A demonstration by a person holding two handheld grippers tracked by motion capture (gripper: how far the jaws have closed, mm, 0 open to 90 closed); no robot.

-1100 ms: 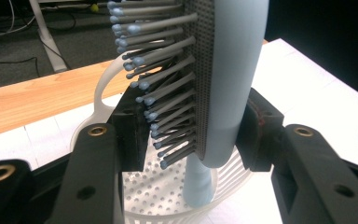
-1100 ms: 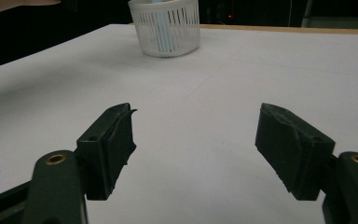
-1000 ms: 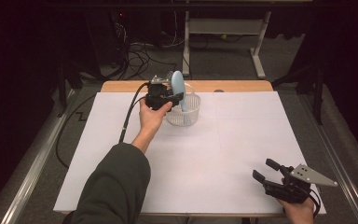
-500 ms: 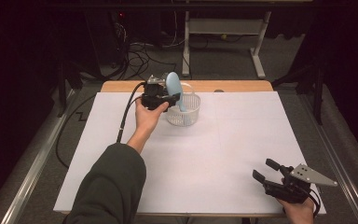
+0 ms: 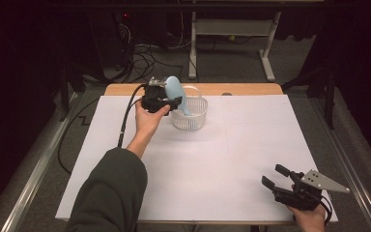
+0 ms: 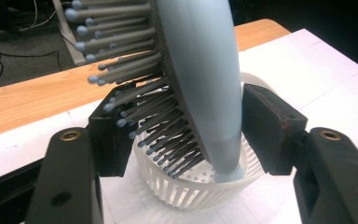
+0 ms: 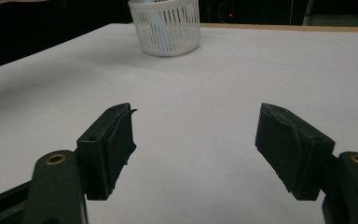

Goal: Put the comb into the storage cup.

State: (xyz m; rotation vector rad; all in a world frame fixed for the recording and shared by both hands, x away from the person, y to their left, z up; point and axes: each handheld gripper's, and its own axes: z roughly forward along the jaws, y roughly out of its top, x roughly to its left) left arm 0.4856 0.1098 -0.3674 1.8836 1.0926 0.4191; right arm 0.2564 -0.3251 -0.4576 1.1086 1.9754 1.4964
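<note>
A wooden table (image 5: 251, 89) carries a white sheet (image 5: 222, 159), with a white basket (image 5: 193, 118) on it.

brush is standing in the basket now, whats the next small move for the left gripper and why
Probably back the left gripper straight away. Its jaws have just been opening and there is a gap on the smooth side, though bristles brush one pad. The hairbrush stands handle-down in the white basket.

Dark olive sleeve (image 5: 108, 193) on left arm; black left tongs (image 5: 174, 102) with trailing black cable (image 5: 125, 118); black right tongs (image 5: 276, 176) topped by grey three-cornered plate (image 5: 321, 181), brass-ringed screws.
</note>
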